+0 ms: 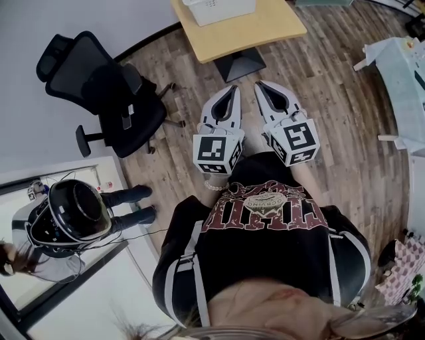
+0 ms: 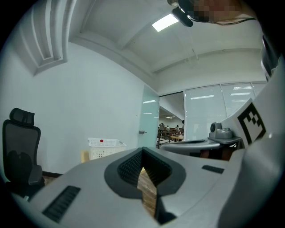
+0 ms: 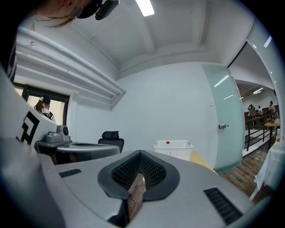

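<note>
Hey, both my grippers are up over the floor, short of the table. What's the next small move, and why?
Probably ease both forward toward the white basket on the table. The left gripper and right gripper are shut on nothing, and their tips hang over the floor, short of the table edge.

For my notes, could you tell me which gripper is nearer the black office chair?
The left gripper: the office chair stands to its left, while the right gripper lies farther from it.
</note>
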`<state>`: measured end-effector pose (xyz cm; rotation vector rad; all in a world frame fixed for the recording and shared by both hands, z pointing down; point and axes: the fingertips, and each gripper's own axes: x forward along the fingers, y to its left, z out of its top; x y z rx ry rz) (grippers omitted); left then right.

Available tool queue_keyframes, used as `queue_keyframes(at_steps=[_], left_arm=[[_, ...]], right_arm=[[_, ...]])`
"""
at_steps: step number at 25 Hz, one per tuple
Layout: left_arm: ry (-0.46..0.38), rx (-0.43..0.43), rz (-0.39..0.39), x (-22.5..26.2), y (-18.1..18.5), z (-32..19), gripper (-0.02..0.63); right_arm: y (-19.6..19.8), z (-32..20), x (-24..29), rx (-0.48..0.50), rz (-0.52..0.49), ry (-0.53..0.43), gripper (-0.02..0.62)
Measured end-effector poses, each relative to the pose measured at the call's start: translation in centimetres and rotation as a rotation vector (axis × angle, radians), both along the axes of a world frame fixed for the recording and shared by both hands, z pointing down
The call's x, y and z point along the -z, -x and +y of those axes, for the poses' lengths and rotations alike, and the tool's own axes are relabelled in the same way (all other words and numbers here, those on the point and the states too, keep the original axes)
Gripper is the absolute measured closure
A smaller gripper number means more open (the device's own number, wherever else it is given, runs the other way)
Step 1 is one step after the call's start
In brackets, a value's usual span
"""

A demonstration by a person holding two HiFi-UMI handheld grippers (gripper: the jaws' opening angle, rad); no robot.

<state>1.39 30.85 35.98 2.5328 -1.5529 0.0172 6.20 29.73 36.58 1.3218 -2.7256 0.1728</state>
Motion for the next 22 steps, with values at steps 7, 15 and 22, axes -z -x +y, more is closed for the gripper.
queue_keyframes(at_steps=[7, 15, 22], left_arm=[[0.001, -0.033, 0.001, -0.3, 1.8, -3.9, 0.561], [0.016, -0.081, 0.004, -0.9, 3.7, -6.5, 0.561], [0.034, -0.121, 0.000, -1.2, 4.5, -7.7, 0.561]], right_arm=[[1.9, -3.8, -0.4, -0.028, 0.000, 0.005, 0.578], [4.4, -6.2, -1.1, -0.054, 0.005, 0.021, 0.578], [5.5, -7.2, -1.1, -0.088, 0.012, 0.024, 0.578]])
